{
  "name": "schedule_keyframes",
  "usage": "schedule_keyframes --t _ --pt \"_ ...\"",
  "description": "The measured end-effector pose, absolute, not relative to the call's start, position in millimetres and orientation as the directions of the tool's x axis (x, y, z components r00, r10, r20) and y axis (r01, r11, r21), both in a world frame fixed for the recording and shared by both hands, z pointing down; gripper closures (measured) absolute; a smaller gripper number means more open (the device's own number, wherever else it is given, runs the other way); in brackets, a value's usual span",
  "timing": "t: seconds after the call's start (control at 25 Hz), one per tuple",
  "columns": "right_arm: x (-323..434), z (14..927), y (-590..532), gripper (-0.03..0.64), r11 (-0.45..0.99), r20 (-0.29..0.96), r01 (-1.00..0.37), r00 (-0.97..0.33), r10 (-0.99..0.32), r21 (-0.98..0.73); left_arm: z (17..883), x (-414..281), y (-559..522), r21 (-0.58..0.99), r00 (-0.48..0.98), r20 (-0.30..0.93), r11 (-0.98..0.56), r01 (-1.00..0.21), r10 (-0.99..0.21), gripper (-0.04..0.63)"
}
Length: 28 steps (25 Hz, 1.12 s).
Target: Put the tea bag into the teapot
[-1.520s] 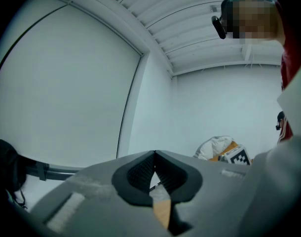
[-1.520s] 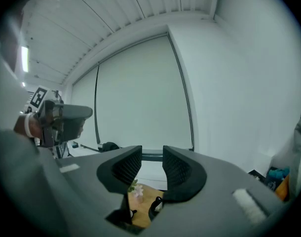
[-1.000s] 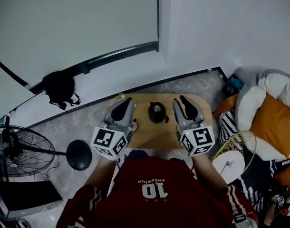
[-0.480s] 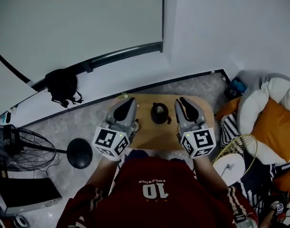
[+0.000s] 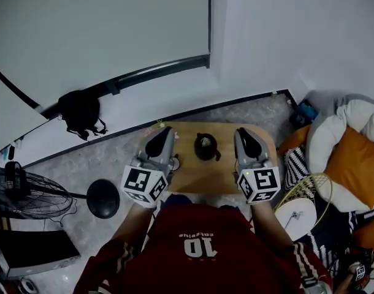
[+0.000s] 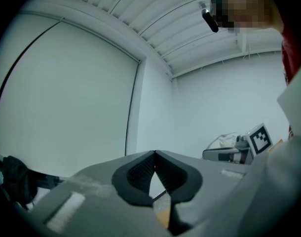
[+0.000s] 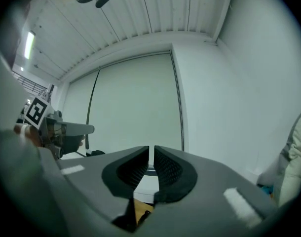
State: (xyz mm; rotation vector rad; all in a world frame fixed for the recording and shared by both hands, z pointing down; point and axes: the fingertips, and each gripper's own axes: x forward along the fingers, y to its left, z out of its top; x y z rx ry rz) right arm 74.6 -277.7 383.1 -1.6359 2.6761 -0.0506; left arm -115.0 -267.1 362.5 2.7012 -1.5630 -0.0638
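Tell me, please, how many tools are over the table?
2. The left tool is left of the teapot, jaws shut. The right tool is right of it; its jaws have just been closing, a slit apart, nothing between them. None hidden.

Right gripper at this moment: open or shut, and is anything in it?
Open, but only just. In the right gripper view, the right gripper shows a thin gap between its jaws with nothing in it. The jaws have just been closing.

Dark teapot (image 5: 205, 146), apparently, on wooden table (image 5: 198, 175)
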Motion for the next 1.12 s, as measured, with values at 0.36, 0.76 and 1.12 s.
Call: schedule_keyframes --t 0.36,0.76,1.12 --pt "113.0 392.5 -276.5 0.598 0.36 0.024 -0.932 -0.362 -0.932 -0.051 369.0 -114.1 -270.3 0.052 0.467 -0.02 -0.467 -0.883 -0.884 0.594" --pt "129.1 400.8 -265.9 0.61 0.318 0.046 -0.945 -0.322 -0.946 -0.075 376.8 -110.0 -264.9 0.063 0.471 0.01 -0.469 -0.881 -0.882 0.594" --pt "136.2 401.0 -263.6 0.621 0.305 0.045 -0.949 -0.309 -0.95 -0.079 374.1 -96.3 -265.7 0.059 0.508 0.008 -0.507 -0.86 -0.861 0.595"
